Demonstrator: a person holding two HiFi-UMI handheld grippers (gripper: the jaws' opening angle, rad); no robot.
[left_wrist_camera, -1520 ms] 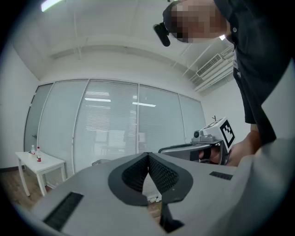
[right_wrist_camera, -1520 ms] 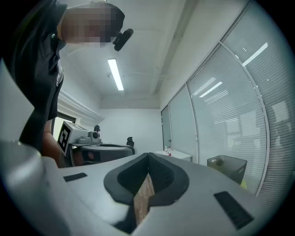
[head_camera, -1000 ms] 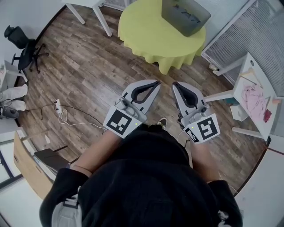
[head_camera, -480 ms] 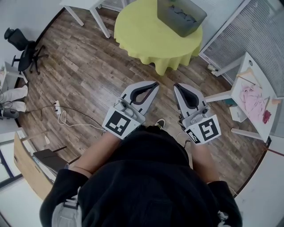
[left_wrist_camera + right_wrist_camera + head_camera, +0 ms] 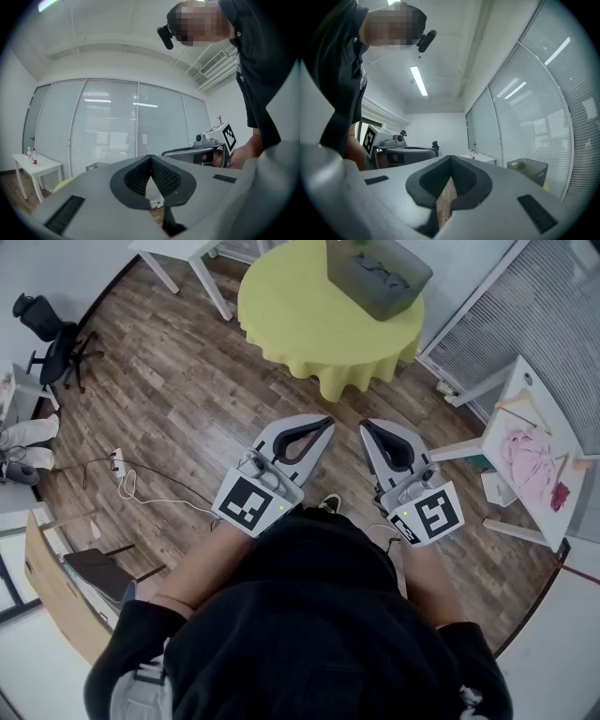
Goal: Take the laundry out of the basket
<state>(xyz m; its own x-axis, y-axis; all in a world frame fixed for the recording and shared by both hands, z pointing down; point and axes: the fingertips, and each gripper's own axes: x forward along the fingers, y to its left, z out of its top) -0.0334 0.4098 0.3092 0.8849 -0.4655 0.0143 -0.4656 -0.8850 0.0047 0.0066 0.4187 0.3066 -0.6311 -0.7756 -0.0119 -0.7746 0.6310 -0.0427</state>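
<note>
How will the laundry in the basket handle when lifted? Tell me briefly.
The laundry lies crumpled in gray folds, so it will probably hang floppy. The basket looks light for its size, so it may slide on the tablecloth if cloth snags.

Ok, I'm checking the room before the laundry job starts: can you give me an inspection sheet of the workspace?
Surface: round table under a yellow-green cloth.
Job's things: grey basket on the table's far side, grey laundry inside.
Clutter: pink cloth on the white side table at right.
Grippers: left gripper and right gripper both shut, fingers empty, side by side, short of the table.
Cables: white cable and power strip on the wood floor.
Surroundings: office chair, blinds.
</note>
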